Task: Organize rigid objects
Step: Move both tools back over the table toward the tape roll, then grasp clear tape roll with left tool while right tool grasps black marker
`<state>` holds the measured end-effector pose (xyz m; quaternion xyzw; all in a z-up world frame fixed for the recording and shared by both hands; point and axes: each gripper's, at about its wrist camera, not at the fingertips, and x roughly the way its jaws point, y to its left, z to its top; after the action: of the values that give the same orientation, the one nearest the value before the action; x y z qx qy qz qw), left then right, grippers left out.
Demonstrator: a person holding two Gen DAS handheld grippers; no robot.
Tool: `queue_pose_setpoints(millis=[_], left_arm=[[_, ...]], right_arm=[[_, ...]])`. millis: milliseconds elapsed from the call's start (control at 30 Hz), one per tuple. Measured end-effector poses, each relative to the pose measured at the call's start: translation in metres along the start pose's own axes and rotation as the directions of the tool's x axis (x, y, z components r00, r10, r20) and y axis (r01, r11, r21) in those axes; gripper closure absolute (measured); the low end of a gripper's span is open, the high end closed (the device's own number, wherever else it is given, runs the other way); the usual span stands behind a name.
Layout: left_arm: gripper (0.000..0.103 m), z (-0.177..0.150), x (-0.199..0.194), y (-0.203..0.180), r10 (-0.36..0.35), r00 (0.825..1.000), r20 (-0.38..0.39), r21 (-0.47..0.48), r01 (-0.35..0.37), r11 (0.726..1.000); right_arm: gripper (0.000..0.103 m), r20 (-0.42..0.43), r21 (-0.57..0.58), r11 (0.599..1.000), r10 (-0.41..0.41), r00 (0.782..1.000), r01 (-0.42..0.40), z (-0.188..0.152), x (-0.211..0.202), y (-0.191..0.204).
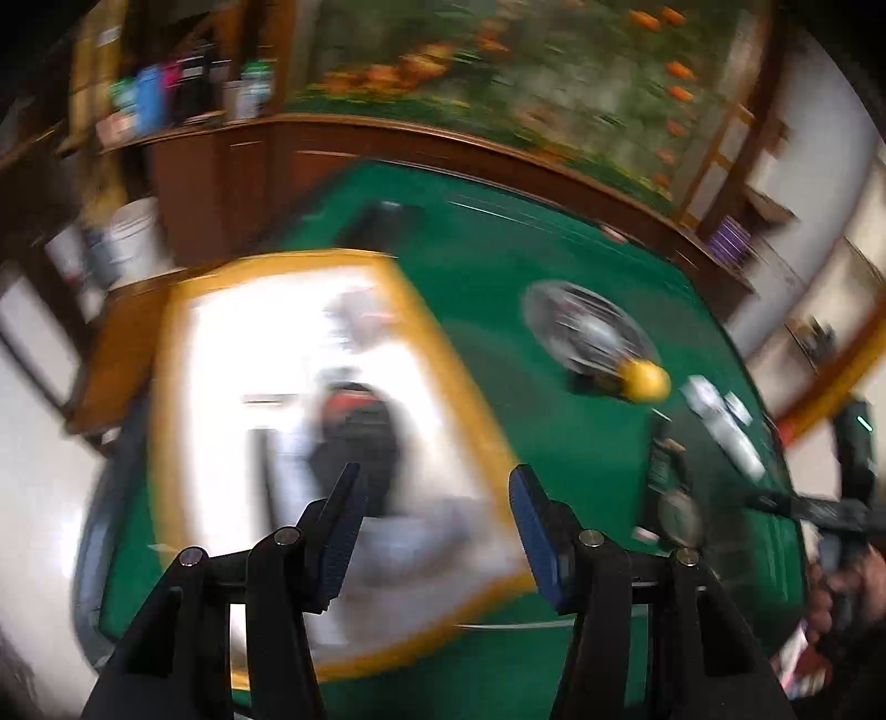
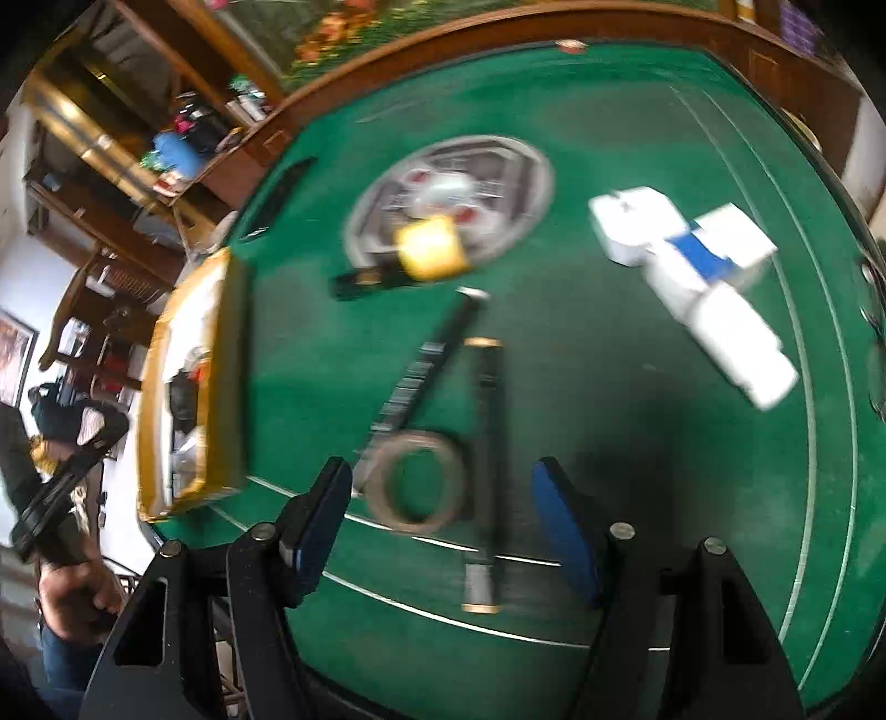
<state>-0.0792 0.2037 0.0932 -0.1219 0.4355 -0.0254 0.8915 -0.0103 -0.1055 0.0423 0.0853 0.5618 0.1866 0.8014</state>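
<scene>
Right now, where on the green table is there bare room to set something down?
Bare felt lies between the yellow-rimmed box and the black sticks, and beyond the white boxes toward the far table edge. It is crowded around the tape ring and round emblem.

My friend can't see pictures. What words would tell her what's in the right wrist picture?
The open right tool hangs empty over a green table, above a tape ring and a black tube with gold ends. Farther off lie a yellow block, white boxes and, at the left, a yellow-rimmed box.
</scene>
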Motion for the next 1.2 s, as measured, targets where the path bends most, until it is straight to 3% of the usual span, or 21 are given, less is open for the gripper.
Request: queue_pose_setpoints(millis=[67, 233, 400, 600, 667, 733, 1000, 1200], left_arm=[[0.047, -0.003, 0.009, -0.030, -0.059, 0.998, -0.034, 0.055, 0.061, 0.997], [0.046, -0.028, 0.033, -0.111, -0.172, 0.971, -0.167, 0.188, 0.203, 0.961], [0.045, -0.050, 0.044, -0.154, -0.165, 0.954, -0.252, 0.295, 0.238, 0.926], [0.041, -0.061, 0.056, -0.168, -0.202, 0.927, -0.317, 0.297, 0.299, 0.907], [0.041, -0.065, 0.061, -0.175, -0.202, 0.922, -0.332, 0.304, 0.307, 0.902], [0.041, -0.067, 0.067, -0.179, -0.200, 0.917, -0.344, 0.307, 0.312, 0.899], [0.041, -0.055, 0.105, -0.174, -0.200, 0.906, -0.373, 0.215, 0.294, 0.931], [0.042, -0.037, 0.131, -0.187, -0.106, 0.935, -0.338, 0.279, 0.207, 0.938]], right_arm=[[0.040, -0.021, -0.016, 1.000, -0.023, 1.000, 0.023, 0.002, 0.004, -0.009], [0.040, -0.066, -0.080, 0.997, -0.019, 0.998, 0.013, 0.014, 0.020, -0.019], [0.040, -0.098, -0.163, 0.986, -0.057, 0.994, 0.040, 0.031, 0.046, -0.012], [0.050, -0.090, -0.304, 0.949, -0.112, 0.990, 0.079, 0.034, 0.055, 0.006], [0.078, -0.103, -0.320, 0.945, -0.114, 0.988, 0.075, 0.034, 0.056, 0.005], [0.087, -0.115, -0.293, 0.954, -0.107, 0.988, 0.070, 0.033, 0.057, -0.007], [0.089, -0.105, -0.220, 0.970, -0.131, 0.986, 0.106, 0.024, 0.035, -0.045], [0.089, -0.097, -0.231, 0.964, -0.156, 0.983, 0.130, 0.012, 0.028, -0.049]])
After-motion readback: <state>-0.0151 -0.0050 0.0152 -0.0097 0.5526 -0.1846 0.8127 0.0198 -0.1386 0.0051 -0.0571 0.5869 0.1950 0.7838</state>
